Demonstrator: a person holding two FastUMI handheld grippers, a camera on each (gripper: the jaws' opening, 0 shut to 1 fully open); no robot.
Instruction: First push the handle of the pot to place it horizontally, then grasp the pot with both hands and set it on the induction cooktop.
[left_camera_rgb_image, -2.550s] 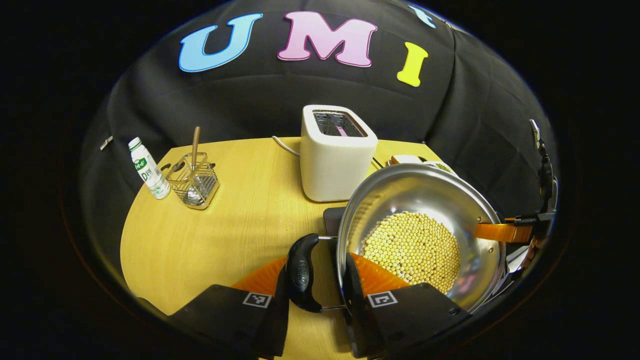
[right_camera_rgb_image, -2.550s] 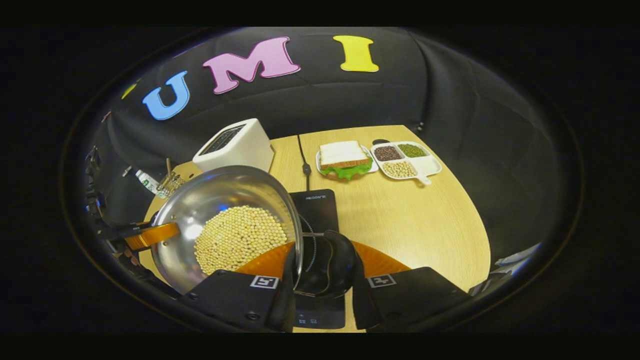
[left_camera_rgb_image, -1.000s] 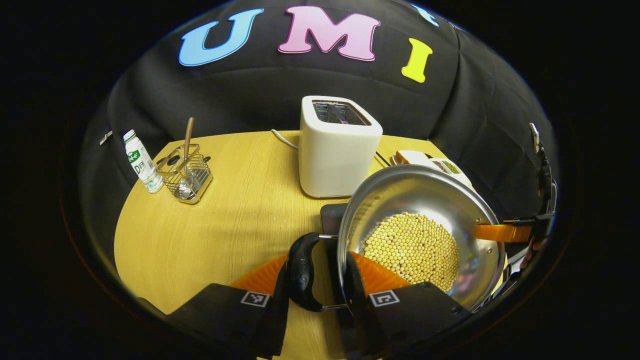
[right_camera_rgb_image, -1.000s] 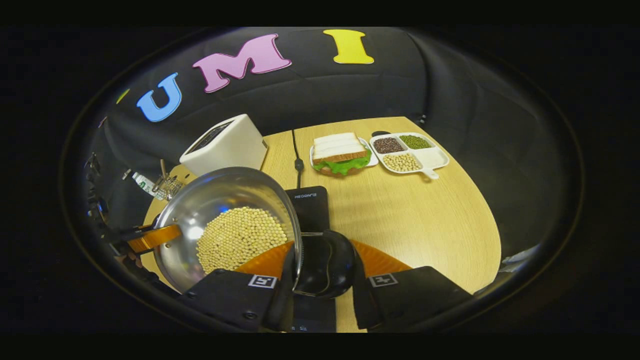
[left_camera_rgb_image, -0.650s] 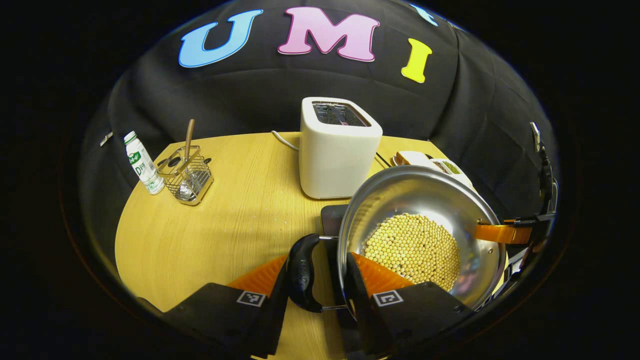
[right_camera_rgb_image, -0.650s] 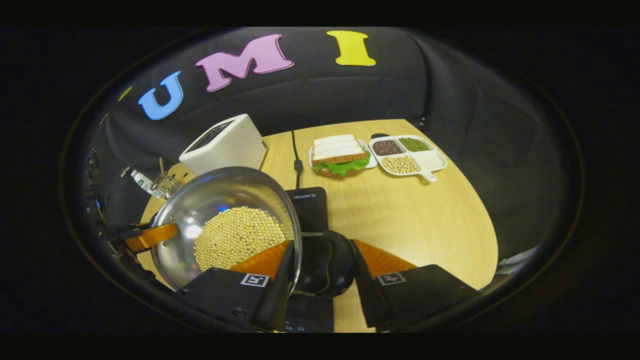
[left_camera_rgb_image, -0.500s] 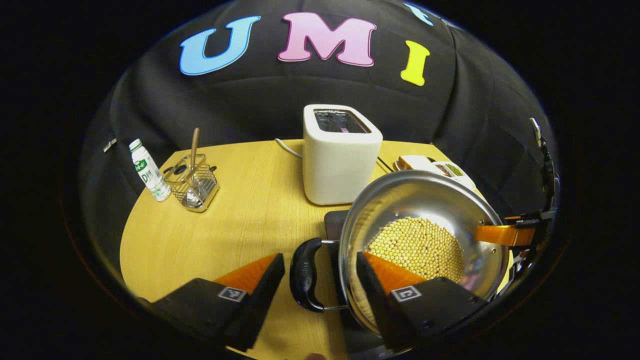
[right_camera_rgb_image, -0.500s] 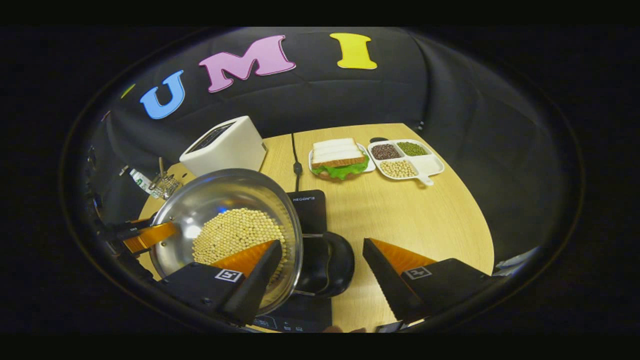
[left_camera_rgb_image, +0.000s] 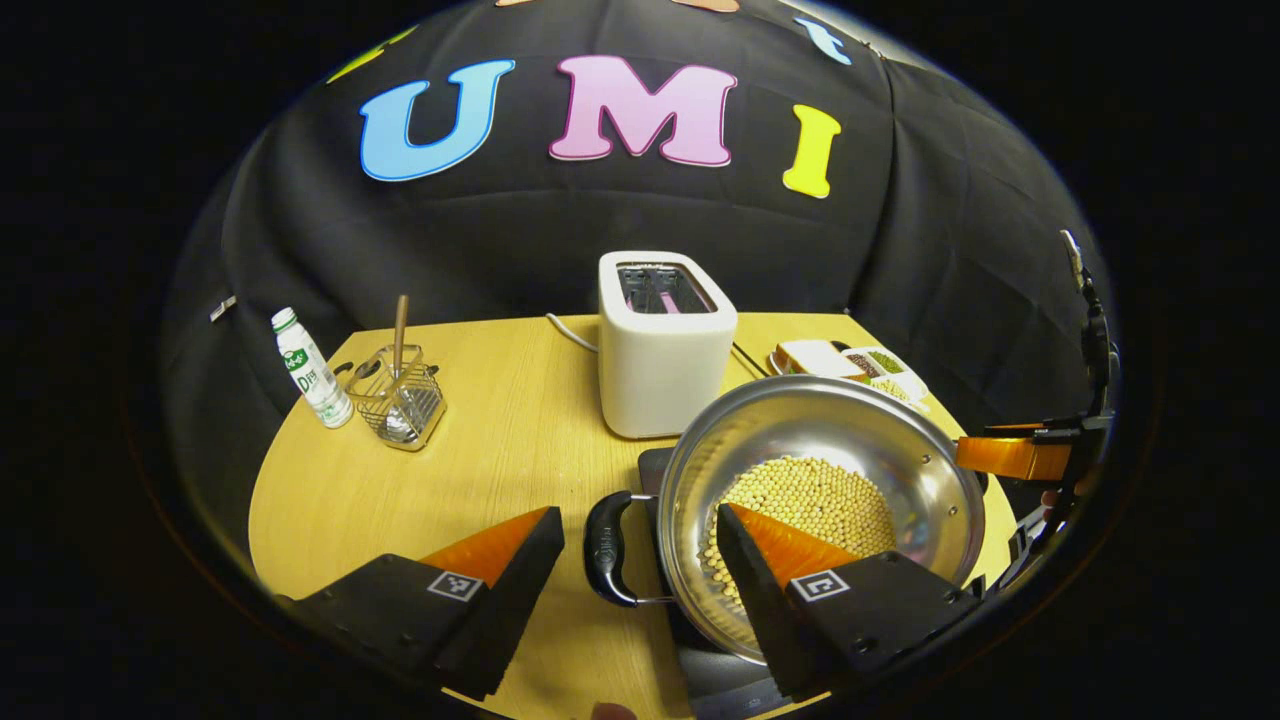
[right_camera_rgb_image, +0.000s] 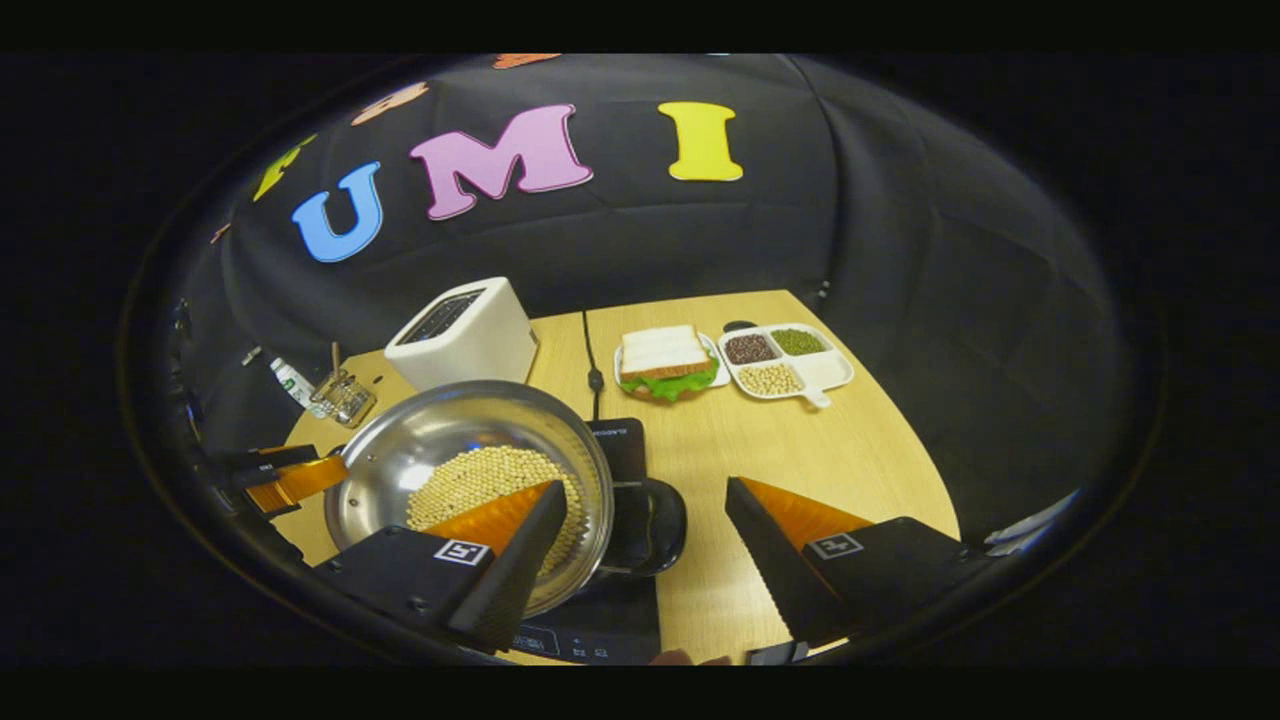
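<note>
The steel pot (left_camera_rgb_image: 850, 430) with yellow beans rests on the black induction cooktop (left_camera_rgb_image: 655, 465), both black side handles lying level. In the left gripper view my left gripper (left_camera_rgb_image: 637, 515) stands open, its fingers on either side of the near handle (left_camera_rgb_image: 603, 548) and clear of it. My right gripper (right_camera_rgb_image: 645, 490) is open too, drawn back from the other handle (right_camera_rgb_image: 650, 525), with the pot (right_camera_rgb_image: 450, 430) on the cooktop (right_camera_rgb_image: 625, 440) to its left. Each gripper shows across the pot in the other's view: the right gripper (left_camera_rgb_image: 1020, 455) and the left gripper (right_camera_rgb_image: 290, 478).
A white toaster (left_camera_rgb_image: 665, 345) stands just behind the pot, its cable (right_camera_rgb_image: 593, 370) running to the back edge. A small bottle (left_camera_rgb_image: 310, 370) and a wire basket (left_camera_rgb_image: 400, 400) sit far left. A sandwich plate (right_camera_rgb_image: 665, 360) and a divided tray (right_camera_rgb_image: 790, 360) lie at the back right.
Both grippers were shut on the pot's handles; they have opened, let go and drawn back. The pot now sits lower, on the cooktop.
</note>
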